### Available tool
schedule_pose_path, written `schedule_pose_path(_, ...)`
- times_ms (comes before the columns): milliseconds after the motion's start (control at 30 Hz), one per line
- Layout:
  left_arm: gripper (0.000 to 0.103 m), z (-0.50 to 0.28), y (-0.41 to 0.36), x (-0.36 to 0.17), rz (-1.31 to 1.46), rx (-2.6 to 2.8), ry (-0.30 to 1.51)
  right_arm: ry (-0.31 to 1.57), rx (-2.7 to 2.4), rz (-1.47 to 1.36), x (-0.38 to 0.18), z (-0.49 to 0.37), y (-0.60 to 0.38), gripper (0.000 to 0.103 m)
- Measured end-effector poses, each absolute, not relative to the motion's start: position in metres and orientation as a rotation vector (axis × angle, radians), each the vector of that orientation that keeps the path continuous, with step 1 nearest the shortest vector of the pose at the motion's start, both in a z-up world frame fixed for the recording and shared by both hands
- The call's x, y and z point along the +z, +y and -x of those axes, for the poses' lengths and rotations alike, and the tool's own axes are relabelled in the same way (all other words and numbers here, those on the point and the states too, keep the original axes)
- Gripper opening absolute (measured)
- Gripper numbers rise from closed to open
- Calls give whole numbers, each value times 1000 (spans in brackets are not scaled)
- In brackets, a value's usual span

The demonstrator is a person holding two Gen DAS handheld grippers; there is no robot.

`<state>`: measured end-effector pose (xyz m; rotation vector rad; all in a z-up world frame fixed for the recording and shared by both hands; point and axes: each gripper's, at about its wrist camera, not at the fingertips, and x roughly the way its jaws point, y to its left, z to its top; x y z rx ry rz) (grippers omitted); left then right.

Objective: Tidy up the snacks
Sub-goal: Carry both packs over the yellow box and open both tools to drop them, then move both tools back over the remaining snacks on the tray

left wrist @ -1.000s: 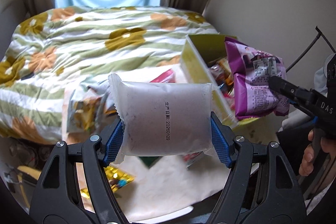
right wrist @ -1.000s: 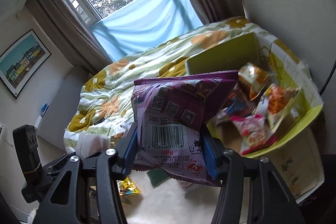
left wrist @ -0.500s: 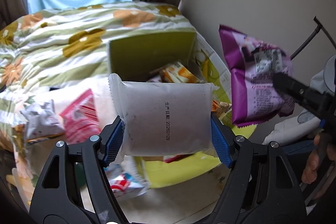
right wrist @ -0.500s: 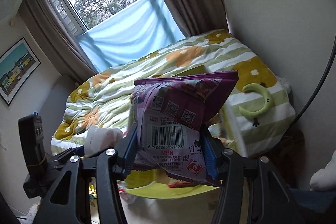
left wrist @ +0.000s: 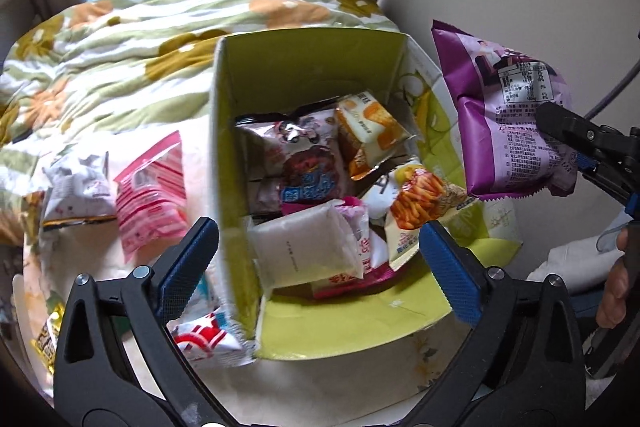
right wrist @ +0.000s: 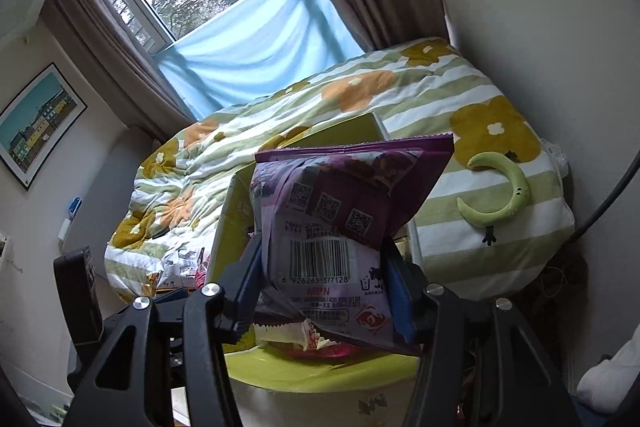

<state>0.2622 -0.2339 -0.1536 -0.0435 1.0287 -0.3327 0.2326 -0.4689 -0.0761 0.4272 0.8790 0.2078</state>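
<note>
bed behind, left gripper spread, tilted over box

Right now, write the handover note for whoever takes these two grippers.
Left gripper: open, empty; its jaws have just opened and the white packet lies in the green box, clear of the pads.
Right gripper: shut on the purple bag, held up beside the box's right wall.
Done: the box holds a mixed pile of snacks.
Left: drop the purple bag in. Then collect what lies outside, left of the box: the pink packet, the grey-white packet, the red-and-white packet, the yellow packet.
</note>
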Motion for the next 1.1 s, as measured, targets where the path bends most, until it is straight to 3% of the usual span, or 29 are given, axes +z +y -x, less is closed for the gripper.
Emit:
schedule_pose_path(500, 100, -260, -210, -151, 28, -239, 1060, 997, 315, -384, -110, -291, -429, 55)
schedule_pose_path(533, 100, -260, -209, -152, 29, -237, 1062, 1005, 309, -388, -113, -291, -429, 61)
schedule_pose_path(567, 100, -260, -209, -152, 30, -236, 1063, 1011, 298, -387, -116, -291, -430, 78)
schedule_pose_path(633, 100, -257, -207, -153, 31, -230, 1062, 995, 291, -375, -118, -286, -430, 98)
schedule_pose_path(1100, 100, -241, -201, -141, 37, -233, 1025, 963, 276, -292, -101, -253, -429, 100)
